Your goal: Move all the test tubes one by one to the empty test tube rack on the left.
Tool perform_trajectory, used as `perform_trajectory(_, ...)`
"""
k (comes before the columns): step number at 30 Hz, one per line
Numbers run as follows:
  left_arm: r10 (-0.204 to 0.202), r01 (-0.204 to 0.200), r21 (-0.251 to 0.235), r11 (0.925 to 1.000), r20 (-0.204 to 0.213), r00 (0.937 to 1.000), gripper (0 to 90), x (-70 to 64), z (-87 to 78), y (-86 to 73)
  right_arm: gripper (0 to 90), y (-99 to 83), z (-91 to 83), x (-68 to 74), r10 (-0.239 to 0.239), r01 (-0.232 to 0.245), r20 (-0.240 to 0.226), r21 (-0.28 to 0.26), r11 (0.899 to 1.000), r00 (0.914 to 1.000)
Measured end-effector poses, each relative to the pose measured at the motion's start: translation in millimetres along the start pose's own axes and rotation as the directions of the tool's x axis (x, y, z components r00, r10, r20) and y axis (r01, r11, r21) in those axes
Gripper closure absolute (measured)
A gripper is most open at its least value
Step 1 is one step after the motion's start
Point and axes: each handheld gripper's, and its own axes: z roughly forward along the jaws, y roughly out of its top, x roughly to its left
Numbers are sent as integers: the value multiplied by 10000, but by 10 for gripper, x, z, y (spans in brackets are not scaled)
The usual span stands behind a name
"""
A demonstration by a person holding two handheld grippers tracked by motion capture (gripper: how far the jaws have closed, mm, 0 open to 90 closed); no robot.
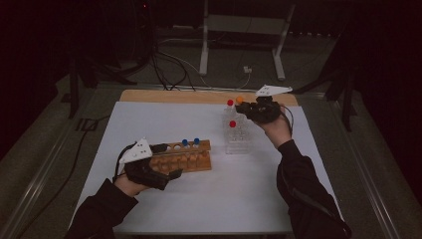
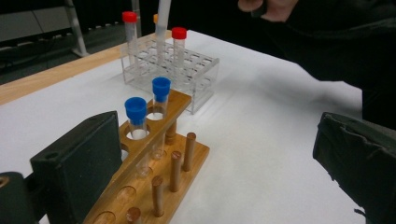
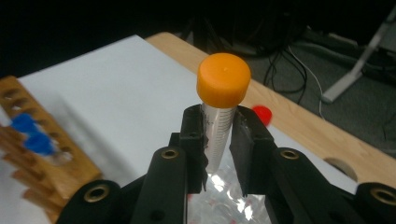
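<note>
The right gripper (image 3: 218,140) clamps an orange-capped tube (image 3: 220,112) upright, cap up, above the clear rack (image 2: 196,70), where two red-capped tubes (image 2: 178,46) stand nearby. Its printed scale is unreadable. The left gripper (image 1: 161,167), jaws open, sits at the wooden rack (image 1: 186,160) holding two blue-capped tubes (image 2: 136,116).

We observe the right gripper (image 3: 218,135) with its two black jaws closed on a clear graduated tube (image 3: 218,135) bearing an orange screw cap (image 3: 223,79). The tube stands nearly upright, cap above the jaw tips, printed scale marks facing us. Beneath the jaws lies a clear plastic rack (image 3: 233,205), blurred. A red cap (image 3: 262,113) shows just right of the jaws. At far left we note a wooden rack (image 3: 42,154) holding two blue-capped tubes (image 3: 32,135), out of focus. All rest on a white table cover (image 3: 121,88) bordered by a wooden edge (image 3: 317,135).
</note>
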Motion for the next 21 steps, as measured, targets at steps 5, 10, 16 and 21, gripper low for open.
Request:
perform_trajectory(5, 64, -64, 40, 10000, 69, 10000, 22, -21, 13, 21, 748, 75, -143, 157, -352, 347, -257, -169, 9993, 9991)
perform_trajectory(10, 123, -129, 187, 9997, 303, 9995, 22, -45, 24, 35, 748, 46, -225, 330, -616, 610, -764, -103, 9981, 9952)
perform_trajectory(16, 223, -232, 220, 9995, 416, 9989, 22, -84, 35, 64, 748, -65, -301, 511, -836, 844, -1215, 8, 9964, 9891)
perform_trajectory(21, 250, -258, 157, 9995, 488, 9985, 22, -99, 37, 94, 748, -208, -340, 648, -892, 930, -1555, 169, 9955, 9838)
